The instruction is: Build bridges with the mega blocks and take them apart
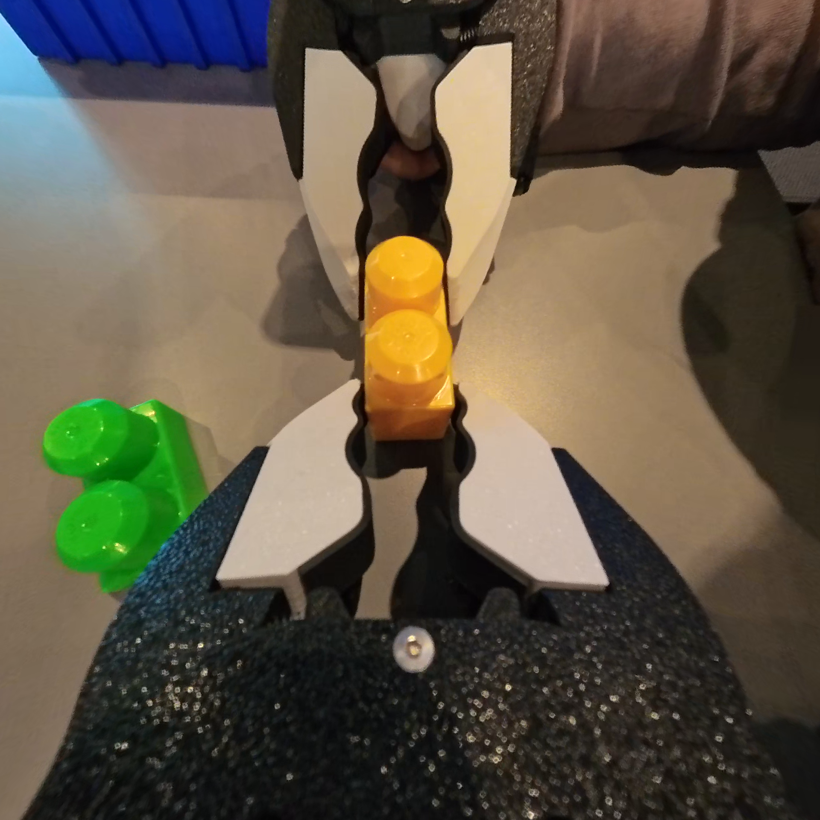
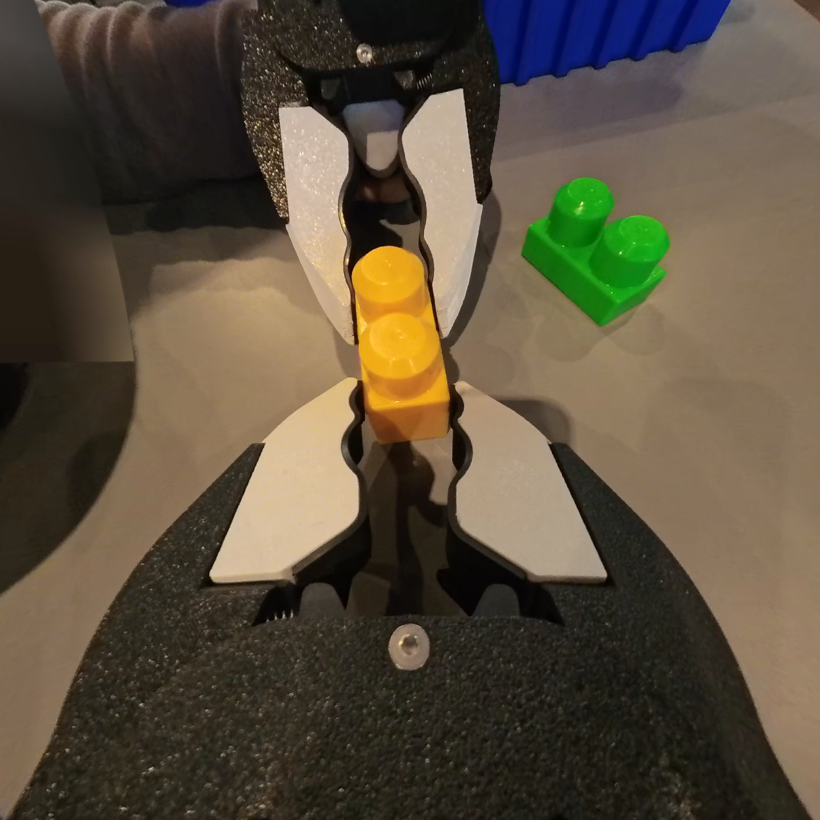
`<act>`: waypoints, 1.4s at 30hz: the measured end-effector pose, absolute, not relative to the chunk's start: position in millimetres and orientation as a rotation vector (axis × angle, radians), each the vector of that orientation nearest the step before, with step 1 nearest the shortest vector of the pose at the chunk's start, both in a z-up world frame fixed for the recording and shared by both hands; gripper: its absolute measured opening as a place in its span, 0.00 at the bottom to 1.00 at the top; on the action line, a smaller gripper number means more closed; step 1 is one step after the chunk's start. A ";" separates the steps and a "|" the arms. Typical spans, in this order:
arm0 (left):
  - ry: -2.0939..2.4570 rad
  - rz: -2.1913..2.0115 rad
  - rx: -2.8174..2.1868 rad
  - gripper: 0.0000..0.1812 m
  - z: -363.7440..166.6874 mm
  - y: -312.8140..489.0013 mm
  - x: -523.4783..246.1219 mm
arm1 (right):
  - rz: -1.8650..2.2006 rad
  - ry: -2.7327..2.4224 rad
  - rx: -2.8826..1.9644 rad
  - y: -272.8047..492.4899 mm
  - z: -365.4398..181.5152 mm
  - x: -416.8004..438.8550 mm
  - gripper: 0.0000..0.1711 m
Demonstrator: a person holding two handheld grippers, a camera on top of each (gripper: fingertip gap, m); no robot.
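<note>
A yellow two-stud mega block [image 1: 406, 346] lies lengthwise between both grippers, studs up. My left gripper [image 1: 408, 399] is shut on its near end. My right gripper [image 1: 406, 306] faces it from the far side, shut on the other end. The right wrist view shows the same hold mirrored: the right gripper [image 2: 406, 399] pinches the near end of the yellow block [image 2: 399, 355] and the left gripper [image 2: 399, 328] pinches the far end. I cannot tell whether the block touches the table. A green two-stud block [image 1: 111, 488] lies loose on the table, left of my left gripper; it also shows in the right wrist view [image 2: 594, 253].
A blue ribbed container [image 1: 133, 31] stands at the back of the grey table [image 1: 133, 266]; it also shows in the right wrist view [image 2: 599, 35]. A person's grey sleeve [image 1: 665, 75] is behind the right gripper, and another sleeve [image 2: 146, 88] behind the left. The grippers are tip to tip, or close to it.
</note>
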State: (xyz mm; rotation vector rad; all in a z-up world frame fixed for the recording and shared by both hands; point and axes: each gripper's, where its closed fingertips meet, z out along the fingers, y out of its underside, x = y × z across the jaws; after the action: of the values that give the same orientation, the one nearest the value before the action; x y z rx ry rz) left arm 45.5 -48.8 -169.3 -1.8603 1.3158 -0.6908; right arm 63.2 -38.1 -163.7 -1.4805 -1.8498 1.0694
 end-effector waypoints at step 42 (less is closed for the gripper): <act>1.159 -0.643 -1.909 0.45 -160.7 -42.4 29.0 | 1.246 -1.624 -1.511 -28.1 -129.6 77.5 0.49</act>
State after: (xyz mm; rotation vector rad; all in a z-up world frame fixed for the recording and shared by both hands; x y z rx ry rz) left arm 29.0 -42.4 -160.7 -1.9092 1.1592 -0.6434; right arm 77.5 -28.1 -129.6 -1.5110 -1.6240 1.2457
